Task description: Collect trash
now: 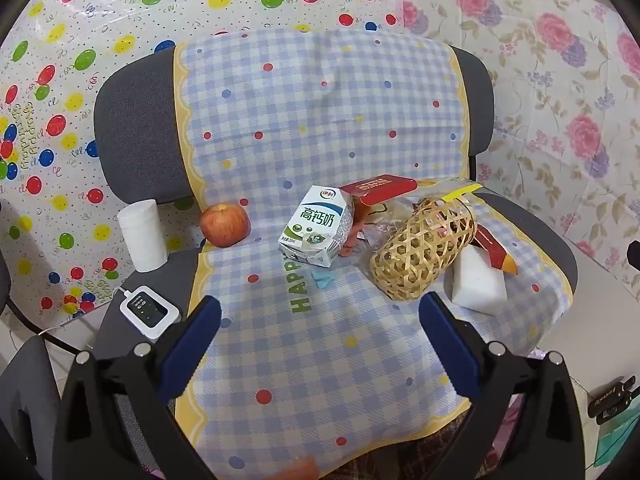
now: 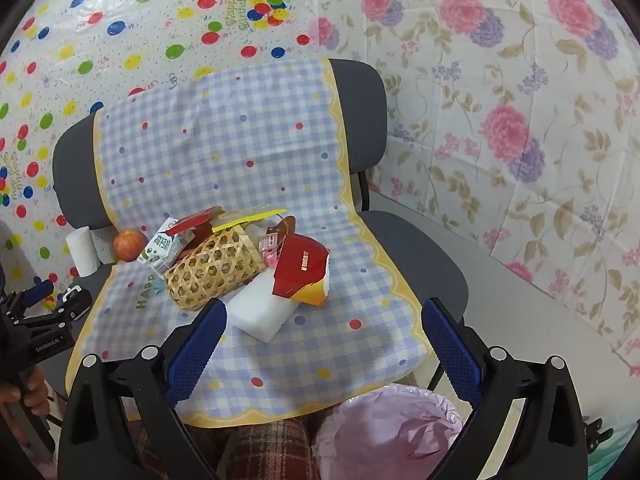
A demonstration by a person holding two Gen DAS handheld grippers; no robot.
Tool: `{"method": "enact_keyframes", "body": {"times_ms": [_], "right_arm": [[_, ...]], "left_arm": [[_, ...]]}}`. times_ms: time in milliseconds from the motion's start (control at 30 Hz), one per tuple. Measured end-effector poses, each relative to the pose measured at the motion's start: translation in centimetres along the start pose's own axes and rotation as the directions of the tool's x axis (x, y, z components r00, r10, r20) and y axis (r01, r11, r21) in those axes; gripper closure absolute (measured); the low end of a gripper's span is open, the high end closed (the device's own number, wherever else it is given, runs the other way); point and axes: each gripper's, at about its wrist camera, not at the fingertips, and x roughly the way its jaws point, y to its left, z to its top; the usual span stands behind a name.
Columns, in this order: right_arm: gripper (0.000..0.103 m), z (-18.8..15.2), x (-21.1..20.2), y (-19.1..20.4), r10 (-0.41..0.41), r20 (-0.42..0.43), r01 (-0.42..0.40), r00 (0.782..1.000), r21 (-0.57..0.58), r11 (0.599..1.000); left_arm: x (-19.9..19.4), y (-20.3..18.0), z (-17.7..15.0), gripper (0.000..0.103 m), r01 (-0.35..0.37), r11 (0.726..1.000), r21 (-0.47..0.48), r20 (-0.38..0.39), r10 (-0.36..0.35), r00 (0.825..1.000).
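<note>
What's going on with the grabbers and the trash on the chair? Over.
Left gripper open, empty. Right gripper open, empty. Milk carton and red box untouched on chair. Bin below; nothing blocking.

We see a basket (image 1: 424, 252) of woven bamboo strips, a shiny paper milk carton (image 1: 314, 226), a soft white foam block (image 2: 262, 308), and a smooth checked cloth (image 1: 320, 120) on the chair.

A blue and white checked cloth (image 1: 320, 128) with red, blue and yellow dots and a yellow edge is covering the grey chair (image 1: 136, 128). The apple (image 1: 225, 225) is looking red. The milk box (image 1: 314, 230) is showing white, green and blue. The basket (image 1: 422, 254) is glowing tan. The sponge block (image 2: 262, 309) is looking white. The bin bag (image 2: 390, 434) is looking pink.
</note>
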Motion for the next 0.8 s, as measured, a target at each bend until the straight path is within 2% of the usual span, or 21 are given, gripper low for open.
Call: {"method": "enact_keyframes", "body": {"times_ms": [800], "right_arm": [[0.006, -0.28, 0.41, 0.28, 0.001, -0.006, -0.001, 1.000, -0.005, 1.000]], "left_arm": [[-0.08, 0.01, -0.04, 0.007, -0.001, 1.000, -0.001, -0.001, 0.001, 1.000]]}}
